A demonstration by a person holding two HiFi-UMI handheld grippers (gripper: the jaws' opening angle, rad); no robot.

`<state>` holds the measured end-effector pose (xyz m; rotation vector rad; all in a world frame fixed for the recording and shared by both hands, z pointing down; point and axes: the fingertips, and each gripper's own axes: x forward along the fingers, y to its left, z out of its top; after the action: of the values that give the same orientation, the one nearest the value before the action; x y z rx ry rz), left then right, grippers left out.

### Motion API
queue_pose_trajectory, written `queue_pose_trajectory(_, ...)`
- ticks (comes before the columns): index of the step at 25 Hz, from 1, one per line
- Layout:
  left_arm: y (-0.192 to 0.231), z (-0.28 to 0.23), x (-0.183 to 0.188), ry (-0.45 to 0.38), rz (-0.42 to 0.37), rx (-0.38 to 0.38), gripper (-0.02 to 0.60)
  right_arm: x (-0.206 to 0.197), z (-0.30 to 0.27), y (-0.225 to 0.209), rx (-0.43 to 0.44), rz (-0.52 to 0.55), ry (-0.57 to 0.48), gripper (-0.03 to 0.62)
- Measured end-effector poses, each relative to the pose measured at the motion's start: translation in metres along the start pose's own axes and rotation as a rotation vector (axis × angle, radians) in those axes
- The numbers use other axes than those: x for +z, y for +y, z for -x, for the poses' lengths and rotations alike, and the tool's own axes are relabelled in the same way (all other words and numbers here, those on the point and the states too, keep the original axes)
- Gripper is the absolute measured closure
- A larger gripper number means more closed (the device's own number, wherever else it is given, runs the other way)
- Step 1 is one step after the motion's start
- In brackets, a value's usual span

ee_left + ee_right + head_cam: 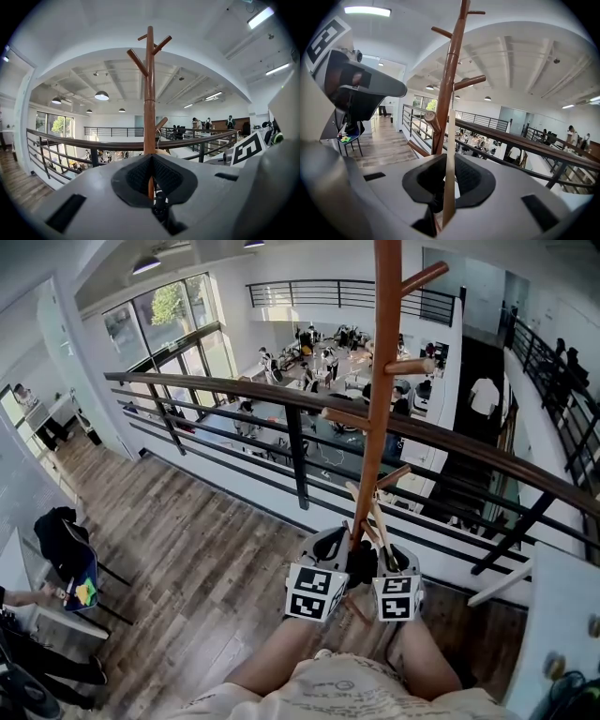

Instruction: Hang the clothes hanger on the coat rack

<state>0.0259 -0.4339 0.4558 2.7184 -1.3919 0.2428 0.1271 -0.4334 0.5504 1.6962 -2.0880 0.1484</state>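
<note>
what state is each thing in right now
clothes hanger: clamped by both grippers, close to the pole; can't tell whether it is hooked on a peg
coat rack: upright, upper pegs bare
left hand-held gripper: shut on the clothes hanger
right hand-held gripper: shut on the clothes hanger

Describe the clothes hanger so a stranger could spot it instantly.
Find the tall reddish-brown coat rack standing before the balcony railing. Near its lower trunk, the clothes hanger is clamped in the left gripper and right gripper. Its slim pale wood stands out against the rack's darker pegs.
</note>
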Motion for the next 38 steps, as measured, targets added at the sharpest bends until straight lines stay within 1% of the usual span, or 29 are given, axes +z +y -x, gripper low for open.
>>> queue_pose_trajectory(9,-0.003,-0.001,-0.001,0.008,0.006,-0.011,0.584,0.0,0.001,0.002,0.022,-0.022,-0.005,0.542)
queue_pose_trajectory(12,-0.003,0.0,-0.001,0.009,0.01,-0.009,0.584,0.002,0.001,0.004,0.039,-0.047,-0.002,0.542)
queue_pose_trajectory(17,-0.001,0.002,-0.005,0.017,0.016,-0.002,0.584,0.003,0.003,0.005,0.043,-0.069,-0.015,0.54)
queue_pose_trajectory(23,-0.004,0.001,-0.007,0.014,0.016,-0.004,0.584,0.017,0.012,0.006,0.067,-0.105,-0.084,0.505)
queue_pose_trajectory(28,-0.01,0.006,-0.001,0.009,0.012,-0.018,0.584,0.042,0.035,0.006,0.086,-0.152,-0.158,0.508)
queue_pose_trajectory(30,-0.012,0.005,-0.002,0.01,0.009,-0.022,0.584,0.054,0.047,0.001,0.07,-0.166,-0.2,0.545)
queue_pose_trajectory(33,-0.018,0.002,0.001,0.005,0.006,-0.037,0.584,0.071,0.064,-0.015,0.015,-0.197,-0.275,0.58)
queue_pose_trajectory(35,-0.024,0.0,0.004,-0.002,0.005,-0.051,0.584,0.077,0.075,-0.029,-0.03,-0.228,-0.317,0.591)
queue_pose_trajectory(38,-0.034,-0.003,0.007,-0.024,0.002,-0.073,0.584,0.072,0.084,-0.045,-0.08,-0.267,-0.344,0.591)
